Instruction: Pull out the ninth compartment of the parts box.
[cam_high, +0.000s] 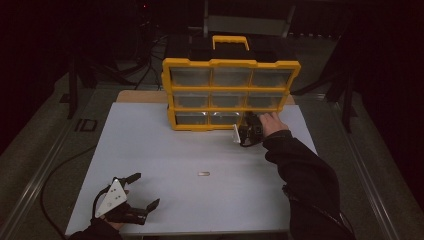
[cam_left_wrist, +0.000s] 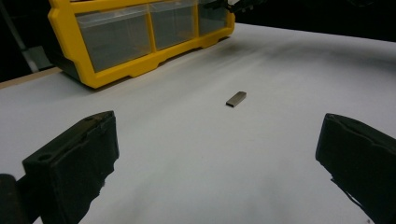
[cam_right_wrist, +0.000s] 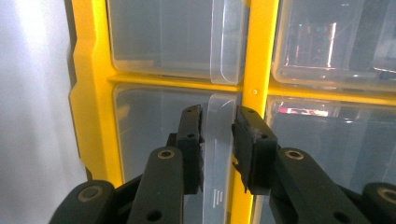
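Note:
A yellow organiser (cam_high: 231, 63) with clear drawers stands upright at the back of the white table (cam_high: 165, 145). My right gripper (cam_high: 248, 128) is at its bottom-right drawer. In the right gripper view the jaws of that gripper (cam_right_wrist: 217, 135) are shut on the drawer's clear pull tab (cam_right_wrist: 217, 158), next to a yellow frame bar (cam_right_wrist: 259, 70). A small flat metal piece (cam_high: 203, 174) lies alone mid-table. My left gripper (cam_high: 146, 189) rests near the front left corner, open and holding nothing. Its view shows the metal piece (cam_left_wrist: 236, 98) ahead, beyond that gripper (cam_left_wrist: 217, 154), and the organiser (cam_left_wrist: 130, 72) further back.
A black case with a yellow handle (cam_high: 230, 42) stands behind the organiser. Cables trail over the dark floor at the left (cam_high: 65, 165). A strip of wooden board (cam_high: 140, 96) shows at the table's far edge.

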